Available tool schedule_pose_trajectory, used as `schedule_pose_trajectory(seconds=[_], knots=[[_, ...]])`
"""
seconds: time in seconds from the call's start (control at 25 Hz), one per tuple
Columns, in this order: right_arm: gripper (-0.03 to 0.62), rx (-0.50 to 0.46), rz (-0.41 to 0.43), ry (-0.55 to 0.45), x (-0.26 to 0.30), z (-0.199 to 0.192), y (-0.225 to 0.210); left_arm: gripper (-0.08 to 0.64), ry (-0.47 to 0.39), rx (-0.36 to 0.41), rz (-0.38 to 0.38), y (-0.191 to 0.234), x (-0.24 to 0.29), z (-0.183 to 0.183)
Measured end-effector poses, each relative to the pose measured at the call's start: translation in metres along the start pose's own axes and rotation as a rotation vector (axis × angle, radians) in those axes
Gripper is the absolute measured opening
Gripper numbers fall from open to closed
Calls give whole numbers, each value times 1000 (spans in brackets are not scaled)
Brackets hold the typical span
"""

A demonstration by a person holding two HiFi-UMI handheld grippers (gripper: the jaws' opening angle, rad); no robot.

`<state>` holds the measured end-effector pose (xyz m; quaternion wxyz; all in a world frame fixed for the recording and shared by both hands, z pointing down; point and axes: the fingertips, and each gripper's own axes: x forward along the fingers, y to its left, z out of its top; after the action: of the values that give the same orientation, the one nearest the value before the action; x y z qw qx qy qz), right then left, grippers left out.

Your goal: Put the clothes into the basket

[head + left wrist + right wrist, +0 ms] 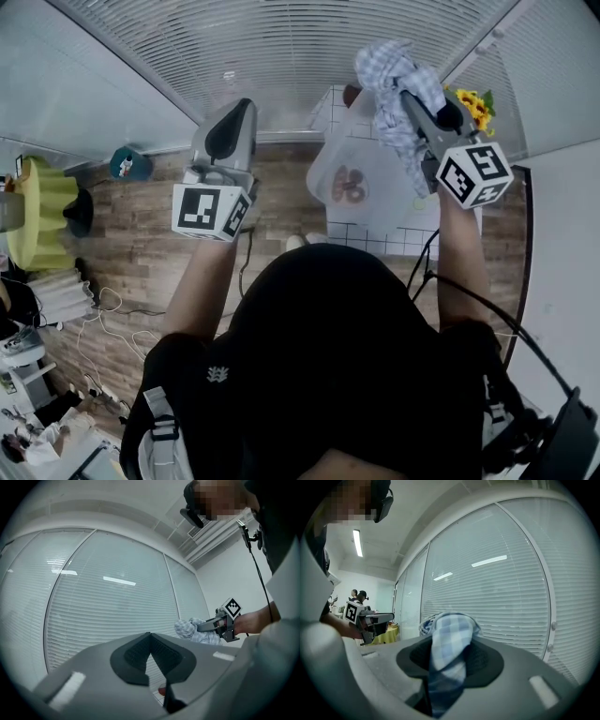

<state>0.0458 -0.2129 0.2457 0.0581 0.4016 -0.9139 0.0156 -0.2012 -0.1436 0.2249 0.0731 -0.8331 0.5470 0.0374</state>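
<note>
Two grippers are raised before a wide wall of window blinds (281, 56), above a wooden floor (141, 244) and a white gridded table (375, 239). On the table sits a pale container (352, 183); whether it is a basket or a bag I cannot tell. The checked cloth (389, 75) is in the air over its far right edge, bunched past the fingertips and trailing back along the right gripper (408, 94), so its long axis follows the gripper's length. That gripper's jaws are clamped on the cloth. The left gripper (150, 637) is well apart, its jaws closed together at the tips and empty. Yellow flowers (475, 105) stand just beside the cloth.
</note>
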Motion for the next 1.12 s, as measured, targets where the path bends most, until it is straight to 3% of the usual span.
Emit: schedule_pose_trajectory(seconds=[0.6,1.12], knots=[[161,47,41,-23,4,4,16,6,18,-15,19,8,-8,-8],[161,106,-21,59,8,-57,3,6,103,-63,-41,3,17,-61]])
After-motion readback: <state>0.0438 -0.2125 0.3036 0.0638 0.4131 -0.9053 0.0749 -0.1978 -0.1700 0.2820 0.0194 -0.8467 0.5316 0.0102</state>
